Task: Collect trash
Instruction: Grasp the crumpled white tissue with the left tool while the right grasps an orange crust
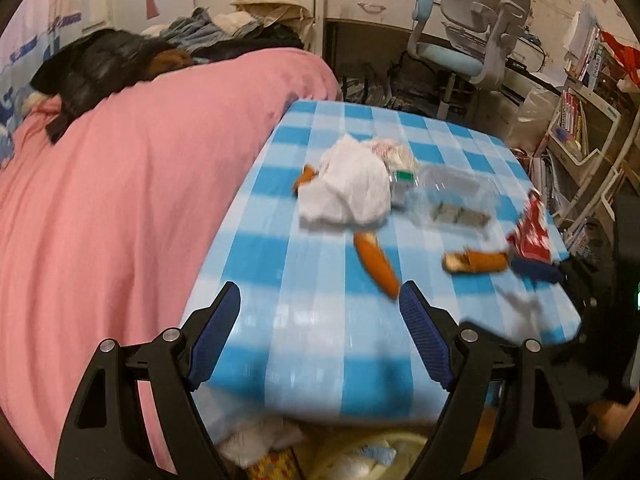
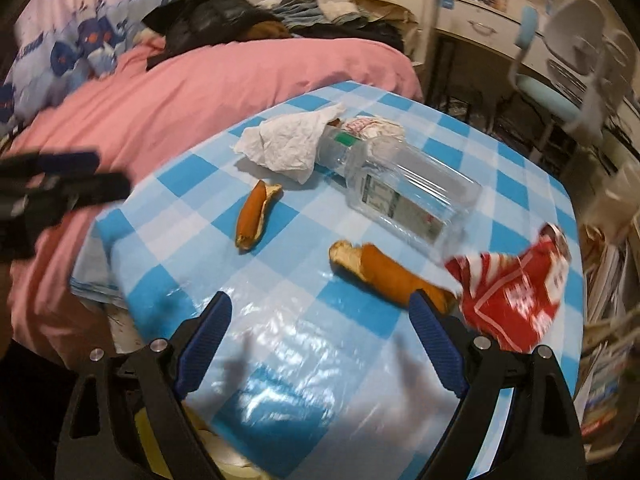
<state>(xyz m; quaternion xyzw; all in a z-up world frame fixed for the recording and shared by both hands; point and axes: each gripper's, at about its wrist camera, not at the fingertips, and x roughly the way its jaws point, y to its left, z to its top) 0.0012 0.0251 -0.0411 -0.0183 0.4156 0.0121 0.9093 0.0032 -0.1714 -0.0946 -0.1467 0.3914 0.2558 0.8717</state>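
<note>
Trash lies on a blue-and-white checked table [image 1: 320,344] [image 2: 304,344]: a crumpled white tissue [image 1: 346,186] [image 2: 286,140], a clear plastic bottle on its side [image 1: 452,196] [image 2: 404,192], a red wrapper [image 1: 530,234] [image 2: 516,296], and orange peel pieces [image 1: 378,262] [image 2: 254,214] [image 1: 476,260] [image 2: 384,268]. My left gripper [image 1: 320,294] is open and empty above the table's near edge. My right gripper [image 2: 320,304] is open and empty, its right finger just in front of the nearer peel. The left gripper also shows blurred at the left of the right wrist view [image 2: 68,184].
A bed with a pink cover [image 1: 120,184] [image 2: 200,84] borders the table on the left, with clothes piled on it. A desk chair [image 1: 472,36] and bookshelves [image 1: 580,128] stand behind and to the right. A yellow container [image 1: 360,456] sits below the table's near edge.
</note>
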